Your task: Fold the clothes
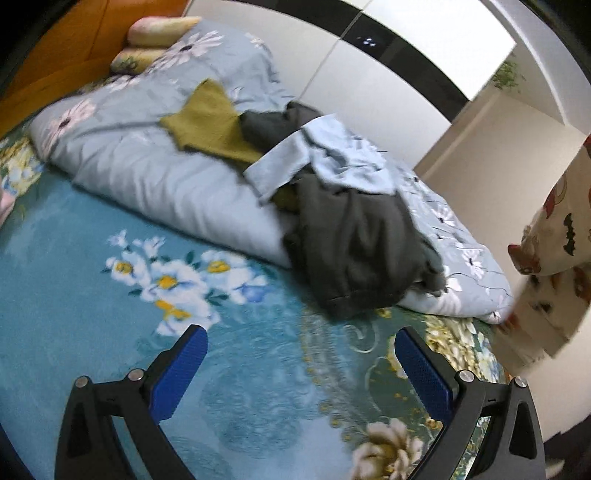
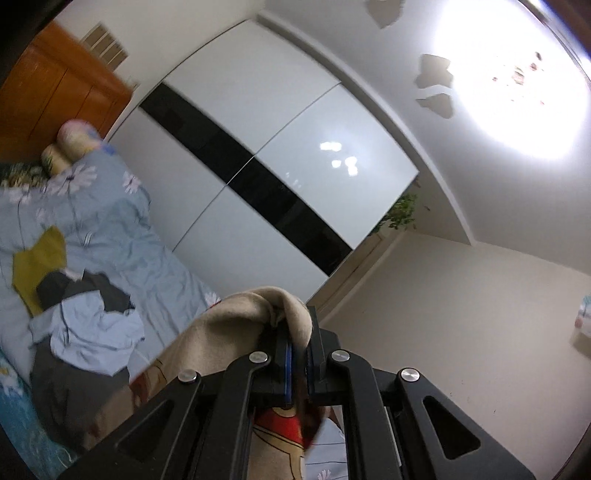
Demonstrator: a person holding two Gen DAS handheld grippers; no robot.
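My right gripper (image 2: 299, 350) is shut on a cream cartoon-print garment (image 2: 236, 321) and holds it up in the air; the cloth drapes over and below the fingers. The same garment (image 1: 554, 236) hangs at the right edge of the left wrist view. My left gripper (image 1: 299, 354) is open and empty, low over the teal floral bedsheet (image 1: 110, 295). A pile of clothes lies on the folded duvet: a dark grey garment (image 1: 354, 243), a light blue garment (image 1: 325, 158) and an olive-yellow garment (image 1: 210, 122).
A folded light blue floral duvet (image 1: 147, 177) lies across the bed. Pillows (image 1: 155, 33) lie by the orange wooden headboard (image 1: 55, 55). A white wardrobe with a black band (image 2: 258, 155) stands beyond the bed. A plant (image 2: 402, 210) stands by the wall.
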